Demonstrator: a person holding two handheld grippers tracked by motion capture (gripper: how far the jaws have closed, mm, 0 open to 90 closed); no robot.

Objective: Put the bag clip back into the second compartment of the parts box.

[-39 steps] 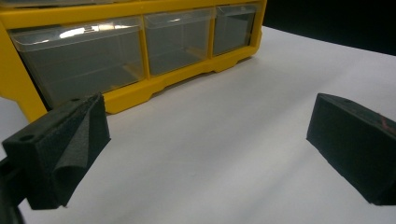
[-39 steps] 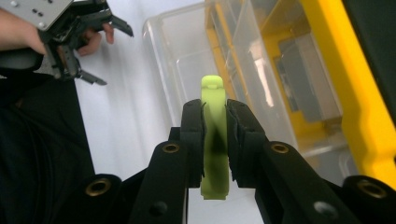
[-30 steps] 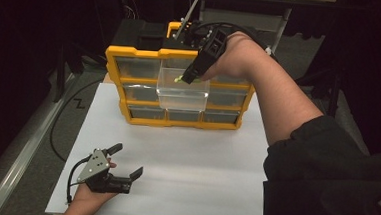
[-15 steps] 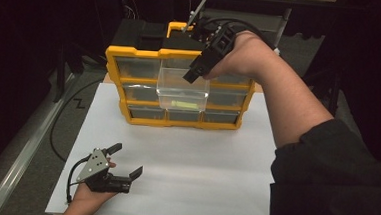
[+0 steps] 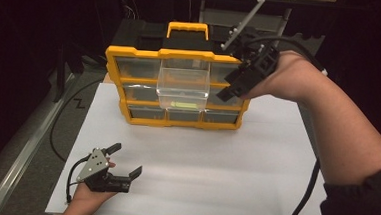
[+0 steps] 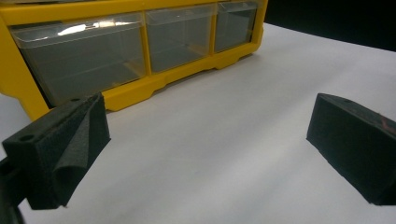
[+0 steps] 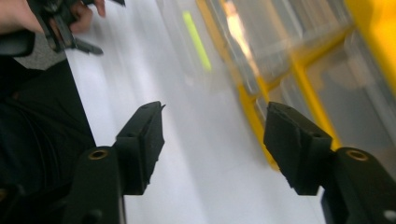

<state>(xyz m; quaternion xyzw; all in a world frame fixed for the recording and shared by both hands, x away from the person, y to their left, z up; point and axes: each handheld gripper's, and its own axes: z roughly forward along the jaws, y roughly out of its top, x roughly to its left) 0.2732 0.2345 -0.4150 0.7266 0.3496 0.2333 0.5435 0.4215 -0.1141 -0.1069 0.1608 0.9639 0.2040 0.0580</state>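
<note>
high view: yellow drawer cabinet [image 5: 174, 89] stands at the far side of the white bench [image 5: 200, 163], its clear middle drawer [image 5: 183, 87] pulled out with a green strip [image 5: 181, 105] inside; right gripper [image 5: 235, 87] hangs beside the cabinet's right end, jaws wide, empty; left gripper [image 5: 125, 161] rests near the front-left corner, jaws wide, empty.

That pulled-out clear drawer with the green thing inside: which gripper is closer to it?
Right. The right gripper hangs open just beside the clear drawer, at its right edge. The left gripper sits open near the table's front edge, well away.
</note>
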